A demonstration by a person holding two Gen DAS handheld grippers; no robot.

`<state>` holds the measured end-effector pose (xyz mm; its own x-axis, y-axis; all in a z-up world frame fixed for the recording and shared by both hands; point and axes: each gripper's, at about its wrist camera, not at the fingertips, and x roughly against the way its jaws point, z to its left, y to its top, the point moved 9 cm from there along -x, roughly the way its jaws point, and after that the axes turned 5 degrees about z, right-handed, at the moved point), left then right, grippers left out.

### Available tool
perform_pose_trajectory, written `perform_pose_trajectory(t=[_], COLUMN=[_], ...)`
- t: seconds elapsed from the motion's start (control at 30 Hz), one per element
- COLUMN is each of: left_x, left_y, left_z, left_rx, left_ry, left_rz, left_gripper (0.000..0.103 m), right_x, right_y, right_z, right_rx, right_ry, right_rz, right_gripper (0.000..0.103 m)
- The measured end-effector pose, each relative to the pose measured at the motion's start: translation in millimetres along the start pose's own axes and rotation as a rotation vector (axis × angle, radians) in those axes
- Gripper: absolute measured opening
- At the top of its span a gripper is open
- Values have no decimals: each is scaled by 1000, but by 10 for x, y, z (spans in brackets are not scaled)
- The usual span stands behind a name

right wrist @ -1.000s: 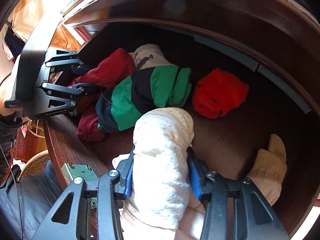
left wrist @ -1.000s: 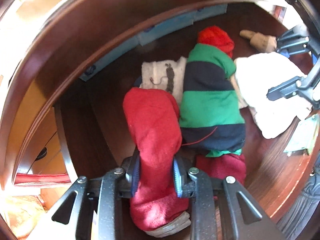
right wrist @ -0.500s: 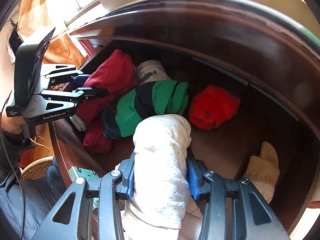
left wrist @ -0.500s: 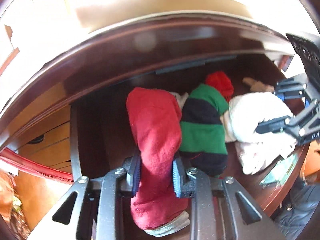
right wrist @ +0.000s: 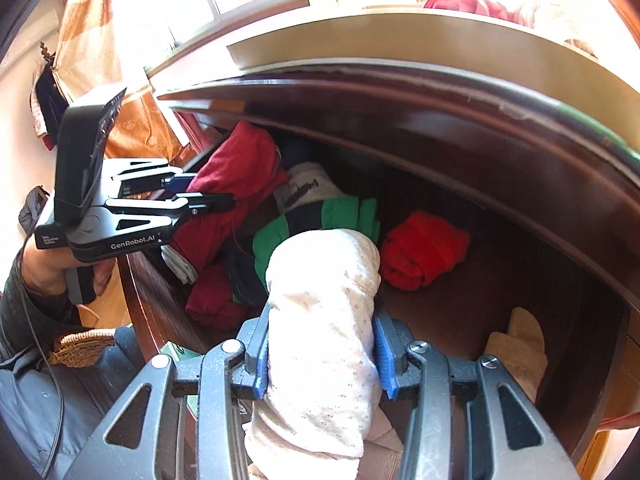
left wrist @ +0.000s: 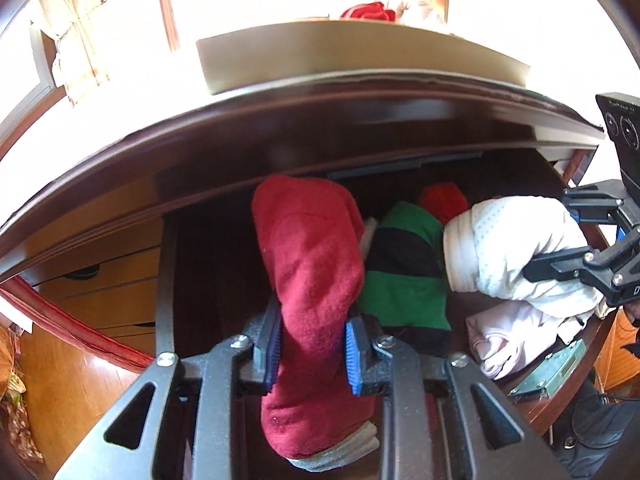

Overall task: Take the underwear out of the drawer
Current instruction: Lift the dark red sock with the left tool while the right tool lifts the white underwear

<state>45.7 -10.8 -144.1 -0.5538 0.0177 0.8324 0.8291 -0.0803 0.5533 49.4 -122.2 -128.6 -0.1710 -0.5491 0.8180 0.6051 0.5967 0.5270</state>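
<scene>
Sunny room with curtains and wood flooring, and a dark wooden drawer pulled open under the dresser top. Still lying on the drawer floor: a green and navy striped roll in the middle, a bright red bundle to its right, a tan sock in the near corner. The left gripper is clamped on a dark red rolled piece, long axis running straight out along the fingers, far end poking up toward the dresser edge. The right gripper is squeezing a white dotted roll the same way, lengthwise along its fingers, just over the striped roll.
</scene>
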Motion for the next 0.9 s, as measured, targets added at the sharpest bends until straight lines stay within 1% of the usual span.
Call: perform_pose_trajectory(t=[0.3,0.37,0.57,0.63,0.9], left_x=[249,184,191,150,205], left_y=[-22,9,22,21,18], left_z=[221,127,183,107,160], left_rx=[29,32,36,40,58], left_ry=[19,19,22,26,34], left_rz=[-95,-98,-106,-111,-142], left_gripper=[24,24,24,24,24], right_x=[211,251,345,356,403], right_y=[50,53,56,67,71], right_z=[29,33,29,17,58], right_rx=[14,18,38,44,69], right_ry=[-11,-18,-29,-36,-71], right_rz=[-107,-126,-177,-193,-250], right_gripper=[44,44,44,44,44])
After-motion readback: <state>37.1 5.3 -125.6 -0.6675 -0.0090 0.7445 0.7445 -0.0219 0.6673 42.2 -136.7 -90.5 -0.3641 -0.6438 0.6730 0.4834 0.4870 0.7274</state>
